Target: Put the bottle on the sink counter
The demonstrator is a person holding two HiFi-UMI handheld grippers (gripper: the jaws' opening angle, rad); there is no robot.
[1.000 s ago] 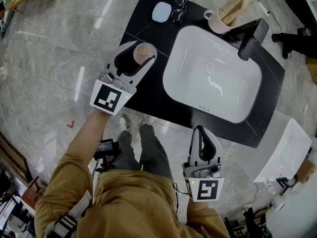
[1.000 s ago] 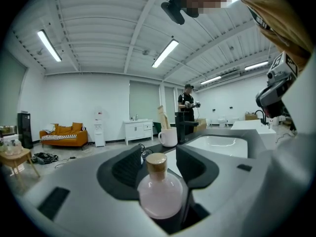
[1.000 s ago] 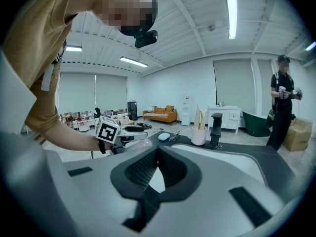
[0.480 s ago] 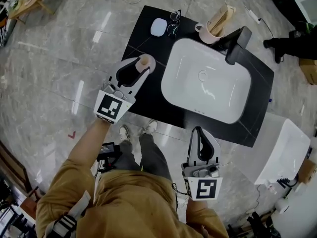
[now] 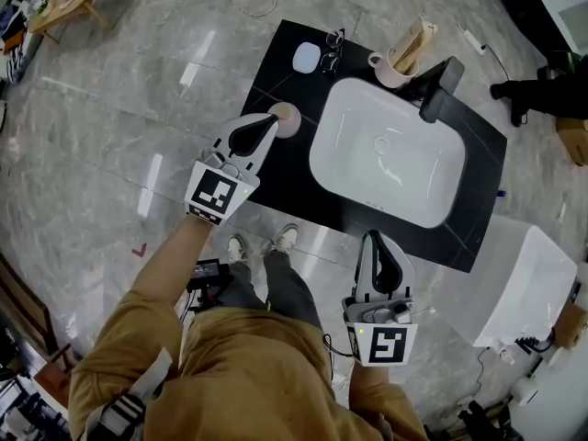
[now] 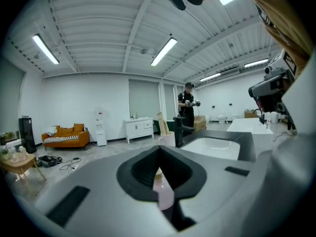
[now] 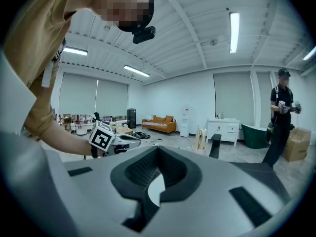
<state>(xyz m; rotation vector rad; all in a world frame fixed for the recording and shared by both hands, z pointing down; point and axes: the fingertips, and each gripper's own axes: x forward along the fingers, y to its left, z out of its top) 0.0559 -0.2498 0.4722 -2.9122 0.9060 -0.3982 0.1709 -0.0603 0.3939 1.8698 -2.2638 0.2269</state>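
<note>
The left gripper (image 5: 269,129) has let go. A moment ago its jaws were wide around the bottle (image 5: 285,118). Now they are shut tight with nothing in them, and the gripper has backed off a little. The bottle stands by itself on the black counter (image 5: 276,72), near the left edge, between that edge and the white sink (image 5: 317,154). So I think the job is as good as done. All that is left is to take the gripper away without bumping the bottle.

The right gripper (image 5: 371,246) hangs over the floor, off the front edge of the counter. Its jaws are shut too, and they hold nothing.

Some things are hard to see. From above only the round top of the bottle shows, so I cannot tell how tall it is or if it stands straight. In the left gripper view just a thin pink bit peeks out past the closed jaws. The tips are very near the bottle, and I cannot tell if they touch it.
</note>
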